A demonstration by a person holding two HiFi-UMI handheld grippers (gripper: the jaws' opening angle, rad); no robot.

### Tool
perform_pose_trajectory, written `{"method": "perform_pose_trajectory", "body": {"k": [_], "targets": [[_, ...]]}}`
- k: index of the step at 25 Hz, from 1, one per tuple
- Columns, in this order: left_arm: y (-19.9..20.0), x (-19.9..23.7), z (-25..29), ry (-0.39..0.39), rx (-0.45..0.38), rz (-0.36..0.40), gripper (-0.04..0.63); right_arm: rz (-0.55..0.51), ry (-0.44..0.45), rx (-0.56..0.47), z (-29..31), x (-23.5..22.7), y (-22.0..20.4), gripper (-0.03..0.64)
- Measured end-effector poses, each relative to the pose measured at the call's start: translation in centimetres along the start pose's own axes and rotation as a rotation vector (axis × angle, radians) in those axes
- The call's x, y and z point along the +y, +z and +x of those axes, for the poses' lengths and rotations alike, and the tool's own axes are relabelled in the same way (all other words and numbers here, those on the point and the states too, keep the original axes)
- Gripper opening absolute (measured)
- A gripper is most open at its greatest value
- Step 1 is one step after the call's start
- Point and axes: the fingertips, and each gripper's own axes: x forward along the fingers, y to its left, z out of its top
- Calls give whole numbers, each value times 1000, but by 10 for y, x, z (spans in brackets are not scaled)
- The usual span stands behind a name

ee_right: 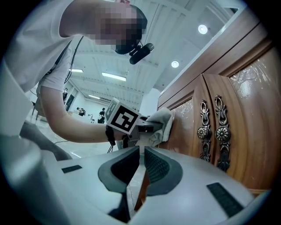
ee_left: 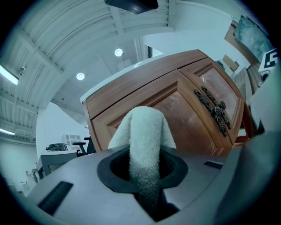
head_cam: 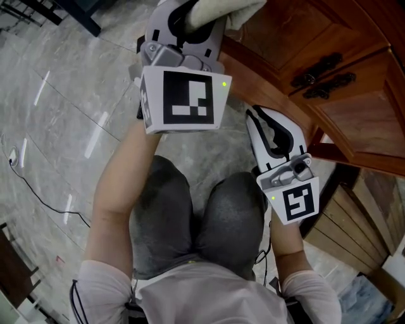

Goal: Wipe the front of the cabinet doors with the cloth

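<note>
Head view puts the grey marble floor (head_cam: 63,95) on your far left, with a thin black cable (head_cam: 38,196) trailing over it. Next comes your left gripper (head_cam: 190,19), raised near the top edge, its marker cube facing the camera. Its jaws are clamped on the white cloth (head_cam: 221,12), which bulges out toward the wood. Below, your knees in grey trousers (head_cam: 202,221) sit between your two arms. Your right gripper (head_cam: 269,126) hangs lower, just beside the cabinet's base, touching nothing. On the right stand the wooden cabinet doors (head_cam: 342,107) with a pair of dark ornate handles (head_cam: 323,76).

Left gripper view confirms the hold: the cloth (ee_left: 147,149) is folded into a thick roll pinched between the jaws, and the left door (ee_left: 184,114) is right behind it.

Right gripper view shows your right gripper (ee_right: 141,169) with its jaws drawn together and nothing between them. Beyond them, the cloth (ee_right: 162,123) is pressed flat against the left door's front, left of the handles (ee_right: 213,132).
</note>
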Motion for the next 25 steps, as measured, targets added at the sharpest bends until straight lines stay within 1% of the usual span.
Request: {"method": "perform_pose_trajectory", "body": {"k": [2,5,15,21,25], "targets": [[3,-8,0,-12,-6,-4,92,2,-2,-4,0,-3,-1,58],[12,-19,-1,-38,-21,19,92,2,-2,-6,0,-6,-4,58],[42,-66,-3,-122,-86,3,92,9,-15,-8,-12,-18,-10,58],[59,-94,-8,-181,-113,19,92,16,-30,-19,-19,-21,-11,58],[69,-109,-11,-205,-137,40,92,16,-29,-20,-21,-20,-10,58]]}}
